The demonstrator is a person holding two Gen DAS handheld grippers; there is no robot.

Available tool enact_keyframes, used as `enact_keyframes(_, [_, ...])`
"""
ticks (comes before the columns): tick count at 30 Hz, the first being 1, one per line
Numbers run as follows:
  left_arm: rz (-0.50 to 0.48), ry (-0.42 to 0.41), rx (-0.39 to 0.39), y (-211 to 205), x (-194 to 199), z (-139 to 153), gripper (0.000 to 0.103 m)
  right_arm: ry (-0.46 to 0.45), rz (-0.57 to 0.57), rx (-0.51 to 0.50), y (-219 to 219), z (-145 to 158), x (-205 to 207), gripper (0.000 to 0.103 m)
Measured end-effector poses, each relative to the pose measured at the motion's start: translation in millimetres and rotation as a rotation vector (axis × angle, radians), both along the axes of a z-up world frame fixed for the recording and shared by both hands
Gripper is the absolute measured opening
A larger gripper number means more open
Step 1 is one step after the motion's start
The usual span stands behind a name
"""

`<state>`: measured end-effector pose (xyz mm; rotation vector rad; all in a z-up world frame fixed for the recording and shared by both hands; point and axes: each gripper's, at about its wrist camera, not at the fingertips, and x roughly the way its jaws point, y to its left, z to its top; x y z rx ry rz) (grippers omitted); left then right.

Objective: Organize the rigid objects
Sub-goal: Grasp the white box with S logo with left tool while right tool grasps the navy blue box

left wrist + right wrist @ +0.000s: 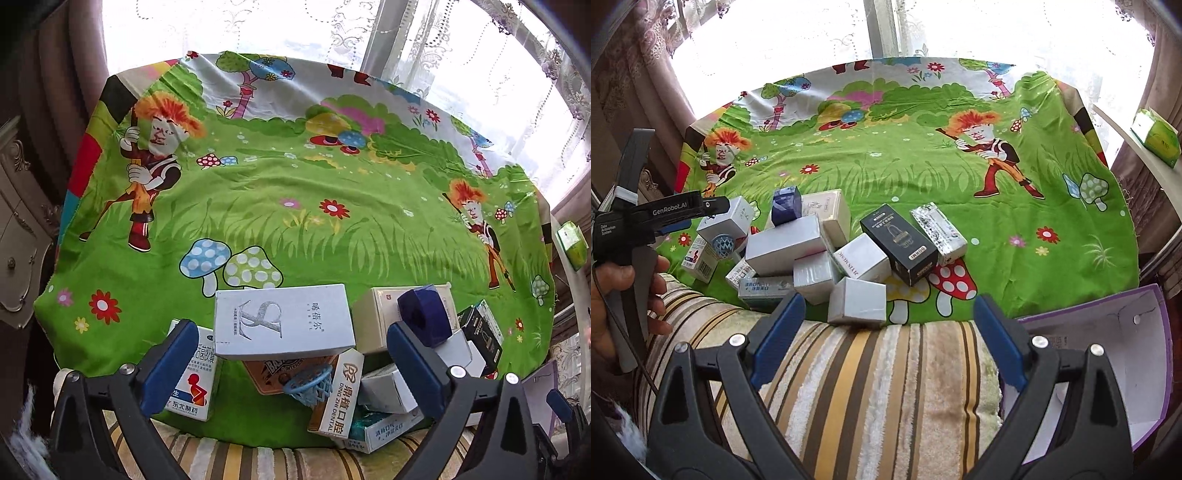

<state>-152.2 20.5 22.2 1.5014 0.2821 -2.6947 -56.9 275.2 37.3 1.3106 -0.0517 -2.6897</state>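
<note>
left gripper (291, 363) hangs released, fingers spread wide over the white box (282, 321), its long axis crosswise to them, atop the pile beside the purple bin (1123, 354); right gripper (888, 339) released, farther off.

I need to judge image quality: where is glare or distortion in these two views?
Left wrist view: the window is blown out white, and the cloth bulges from the fisheye. Right wrist view: the same white glare behind, the black box stays sharp, and the corners are dark.

A cartoon-printed cloth (295, 206) overlaps a striped towel (871, 387); lace curtains (258, 26) behind.
</note>
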Motion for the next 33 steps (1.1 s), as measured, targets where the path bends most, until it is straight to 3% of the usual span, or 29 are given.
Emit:
enact_keyframes(9, [0.018, -0.057, -0.041, -0.7, -14.6, -19.1, 0.103, 0.031, 0.101, 0.039, -42.5, 4.1, -24.5, 0.094])
enact_keyframes(13, [0.004, -0.058, -0.042, -1.7, -15.5, -21.6, 0.088, 0.036, 0.141, 0.049, -58.4, 3.5, -32.8, 0.094])
enact_keyframes(17, [-0.009, -0.04, -0.045, -1.5, -14.5, -21.0, 0.087, 0.035, 0.172, 0.062, -73.5, 0.1, -43.1, 0.094])
enact_keyframes(27, [0.025, 0.117, -0.005, -14.6, 4.1, -1.8, 0.086, 0.026, 0.219, 0.061, -100.9, -12.5, -74.8, 0.093])
enact_keyframes(33, [0.061, 0.199, -0.011, -21.7, 18.6, 8.2, 0.086, 0.005, 0.232, 0.084, -111.9, -22.5, -96.2, 0.082])
